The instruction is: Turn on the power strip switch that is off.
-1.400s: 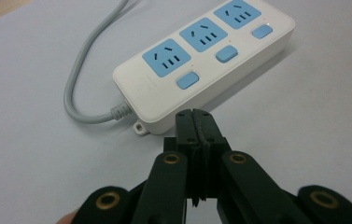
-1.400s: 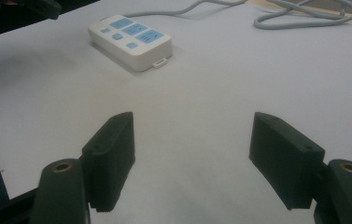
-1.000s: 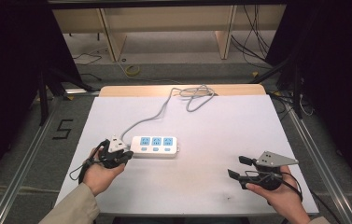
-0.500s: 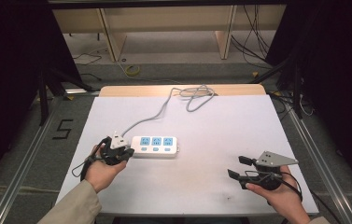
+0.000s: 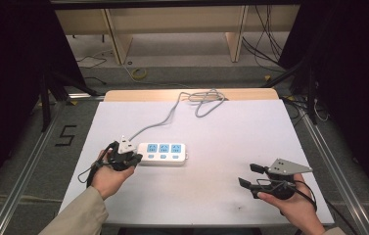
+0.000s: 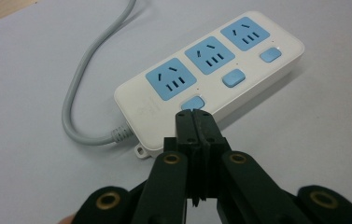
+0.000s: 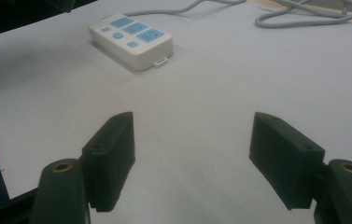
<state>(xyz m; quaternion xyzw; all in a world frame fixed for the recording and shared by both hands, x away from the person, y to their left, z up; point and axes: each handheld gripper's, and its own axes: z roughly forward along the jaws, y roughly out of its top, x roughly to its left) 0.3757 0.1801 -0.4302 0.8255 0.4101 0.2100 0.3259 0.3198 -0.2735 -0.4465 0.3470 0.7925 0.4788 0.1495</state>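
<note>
While the power strip (image 5: 162, 152) lies left of centre on the white table (image 5: 231, 142), its grey cord (image 5: 192, 105) trails to the far edge; the left gripper (image 6: 195, 114), jaws together, is pressed at the nearest blue switch (image 6: 192, 102); the right gripper (image 5: 250, 175) is held apart, well clear; little has changed since earlier.

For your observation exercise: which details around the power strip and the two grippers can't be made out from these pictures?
- Switch nearest the left gripper: shut jaw tips cover its near edge; contact unclear.
- Power strip cable: the plug end isn't visible, high view.
- Socket markings: too small, right gripper view.
</note>
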